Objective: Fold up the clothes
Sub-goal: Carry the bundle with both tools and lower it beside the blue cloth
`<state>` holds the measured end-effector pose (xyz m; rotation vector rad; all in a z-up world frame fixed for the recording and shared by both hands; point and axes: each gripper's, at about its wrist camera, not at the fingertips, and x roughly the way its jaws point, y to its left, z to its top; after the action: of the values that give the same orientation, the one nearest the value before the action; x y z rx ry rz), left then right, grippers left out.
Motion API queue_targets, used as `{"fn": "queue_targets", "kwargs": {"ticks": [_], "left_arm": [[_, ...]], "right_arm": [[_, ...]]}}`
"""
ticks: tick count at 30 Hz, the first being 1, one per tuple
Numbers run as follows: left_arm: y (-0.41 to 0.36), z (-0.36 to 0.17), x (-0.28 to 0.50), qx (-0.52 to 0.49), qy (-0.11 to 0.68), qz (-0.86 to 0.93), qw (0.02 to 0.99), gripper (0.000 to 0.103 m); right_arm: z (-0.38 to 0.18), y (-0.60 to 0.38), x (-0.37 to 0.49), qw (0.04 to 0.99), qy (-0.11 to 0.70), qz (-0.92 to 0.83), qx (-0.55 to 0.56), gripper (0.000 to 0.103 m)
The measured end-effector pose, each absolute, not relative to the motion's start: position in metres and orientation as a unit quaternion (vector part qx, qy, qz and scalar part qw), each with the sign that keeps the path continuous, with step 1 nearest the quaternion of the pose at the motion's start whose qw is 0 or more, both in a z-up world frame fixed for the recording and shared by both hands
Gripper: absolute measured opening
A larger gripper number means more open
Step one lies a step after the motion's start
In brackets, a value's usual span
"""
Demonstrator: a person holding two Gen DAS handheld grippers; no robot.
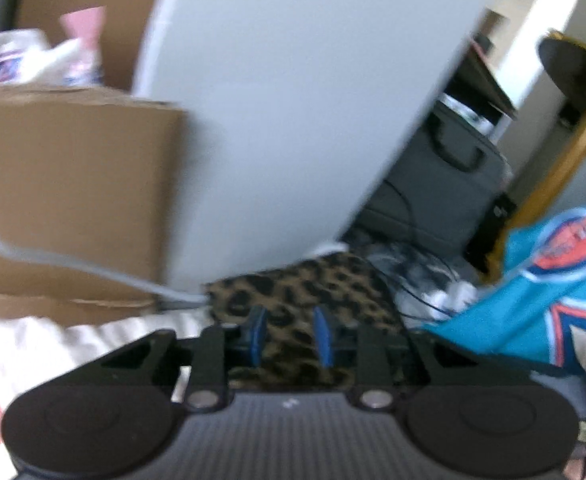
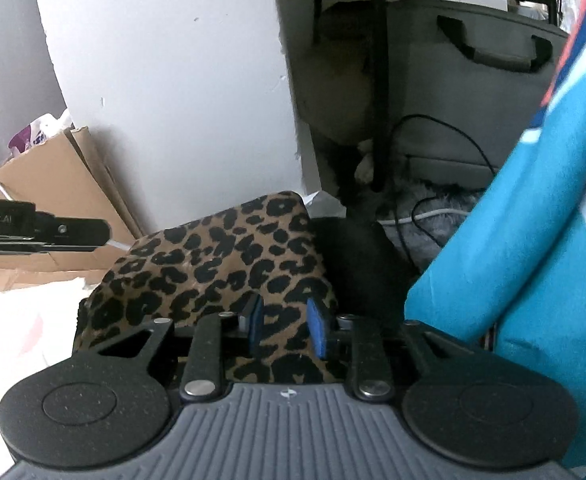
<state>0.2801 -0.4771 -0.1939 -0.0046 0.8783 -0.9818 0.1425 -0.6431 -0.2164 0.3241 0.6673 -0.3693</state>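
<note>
A leopard-print garment lies humped on the white bedding. My right gripper hangs just over its near edge; the blue pads stand apart and the print runs flat and unpinched across the gap. My left gripper also has a gap between its pads, with the leopard garment below and ahead of them. From the right wrist view, the left gripper comes in from the left and its tips stop short of the garment's edge. A teal jersey with orange trim hangs at the right, also in view as the jersey.
A cardboard box with bags in it stands at the left against a pale wall panel. A grey cable runs to the garment's edge. A dark grey case and loose cords sit behind, under a chair.
</note>
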Motion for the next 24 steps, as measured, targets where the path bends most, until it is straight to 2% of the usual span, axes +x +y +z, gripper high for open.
{"fn": "queue_targets", "kwargs": {"ticks": [8,10,11,21,23,24], "left_arm": [[-0.504,-0.218,0.262,0.067,0.43,-0.446,0.782,0.021],[-0.503,-0.231,0.264,0.093,0.432,-0.44,0.782,0.013],[-0.502,-0.237,0.265,0.105,0.428,-0.435,0.785,0.002],[-0.473,-0.212,0.244,0.072,0.411,-0.466,0.78,0.006],[-0.468,-0.21,0.236,0.073,0.408,-0.479,0.774,0.008],[-0.467,-0.211,0.231,0.078,0.407,-0.483,0.771,0.013]], "right_arm": [[-0.23,-0.649,0.142,0.912,0.33,-0.177,0.167,0.03],[-0.235,-0.651,0.141,0.908,0.341,-0.183,0.163,0.03],[-0.238,-0.652,0.141,0.905,0.347,-0.186,0.161,0.03],[-0.234,-0.642,0.11,0.906,0.347,-0.193,0.149,0.03],[-0.229,-0.635,0.106,0.909,0.342,-0.189,0.149,0.03],[-0.227,-0.631,0.102,0.909,0.34,-0.187,0.15,0.031]]}}
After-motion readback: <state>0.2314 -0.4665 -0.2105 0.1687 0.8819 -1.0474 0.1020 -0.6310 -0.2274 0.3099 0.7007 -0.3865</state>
